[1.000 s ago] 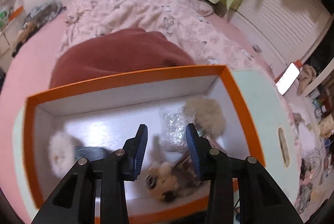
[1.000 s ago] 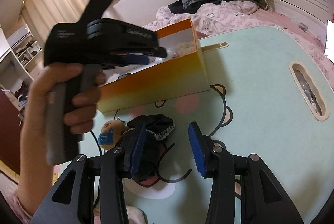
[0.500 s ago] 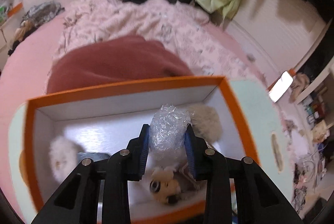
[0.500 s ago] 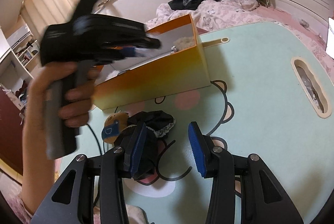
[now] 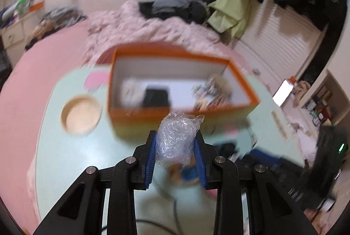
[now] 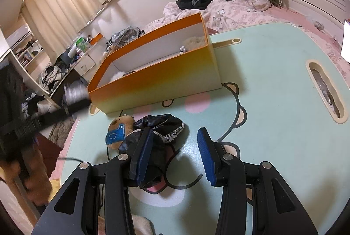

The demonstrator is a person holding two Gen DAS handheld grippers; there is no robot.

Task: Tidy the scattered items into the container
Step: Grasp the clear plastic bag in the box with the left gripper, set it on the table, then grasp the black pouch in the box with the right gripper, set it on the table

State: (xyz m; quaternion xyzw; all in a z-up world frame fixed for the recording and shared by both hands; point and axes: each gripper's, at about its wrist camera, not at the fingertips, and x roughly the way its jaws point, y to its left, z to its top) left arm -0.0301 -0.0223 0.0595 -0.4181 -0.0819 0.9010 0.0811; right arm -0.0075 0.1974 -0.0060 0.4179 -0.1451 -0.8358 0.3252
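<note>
In the left wrist view, a shallow round wooden dish sits on the pale green bench at the left of the frame, with the orange box just to its right in the middle. The box is blurred, but you can make out a dark flat item and some pale fluffy things on its white floor. Below it, at frame centre, your left claw is clamped on a crumpled wad of bubble wrap, both blue pads pressed against its sides; the wad is outside the box, in front of its near wall. In the right wrist view, your left hand and the dark body of its tool blur across the left edge. Right of that, a small brown plush bear with a blue patch lies on the bench in front of the box, touching a black lace-trimmed fabric piece. Your right claw stands apart at lower centre, gripping nothing: its left pad overlaps the black fabric in the frame, though contact is unclear, and its right pad is over bare bench. At far right, an oval handle slot cuts through the bench.
</note>
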